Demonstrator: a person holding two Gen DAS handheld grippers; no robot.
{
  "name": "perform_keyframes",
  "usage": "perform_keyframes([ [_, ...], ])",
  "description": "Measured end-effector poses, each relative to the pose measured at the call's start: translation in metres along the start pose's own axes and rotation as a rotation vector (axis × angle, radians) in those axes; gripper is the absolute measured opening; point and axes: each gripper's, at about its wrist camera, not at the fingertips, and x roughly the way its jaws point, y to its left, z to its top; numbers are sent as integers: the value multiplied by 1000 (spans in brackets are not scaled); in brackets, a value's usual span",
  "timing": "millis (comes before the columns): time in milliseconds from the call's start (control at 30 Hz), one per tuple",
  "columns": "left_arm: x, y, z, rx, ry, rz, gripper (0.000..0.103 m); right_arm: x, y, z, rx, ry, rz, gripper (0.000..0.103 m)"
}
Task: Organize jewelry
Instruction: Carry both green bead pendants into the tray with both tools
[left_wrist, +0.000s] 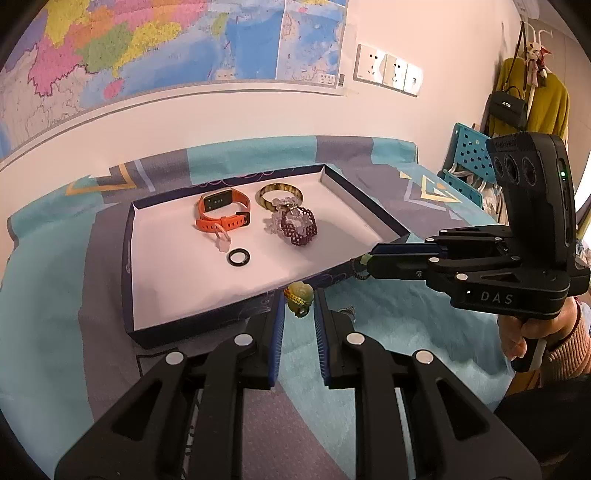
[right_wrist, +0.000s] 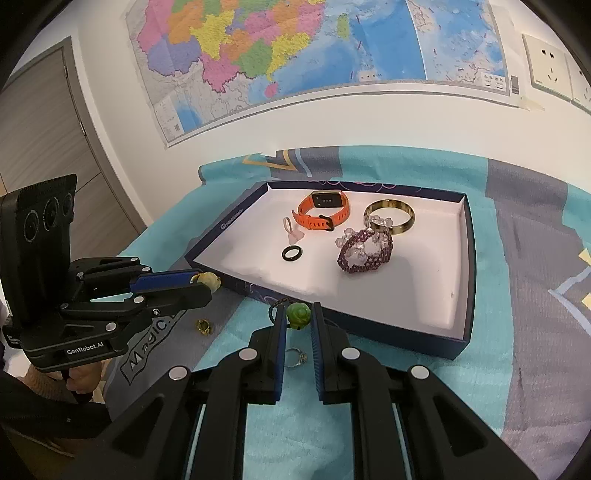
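Tongs (right_wrist: 201, 284) marked GenRobot.AI, other tongs (left_wrist: 360, 264) DAS

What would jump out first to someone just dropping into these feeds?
Probably the dark blue tray with its white floor, on the teal bedspread, holding an orange smartwatch, a gold bangle, a purple beaded bracelet and a black ring. Next, the left gripper around a yellowish pendant and the right gripper around a green pendant, both just outside the tray's near wall.

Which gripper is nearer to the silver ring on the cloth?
Right. The silver ring lies under the right gripper holding the green pendant; the left gripper with the yellow pendant is farther left.
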Motion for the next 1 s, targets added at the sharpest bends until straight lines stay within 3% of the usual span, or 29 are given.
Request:
perform_keyframes([
  [1000,4,11,16,-18,-23,23,17,7,-9,13,-5,-12,-16,12],
])
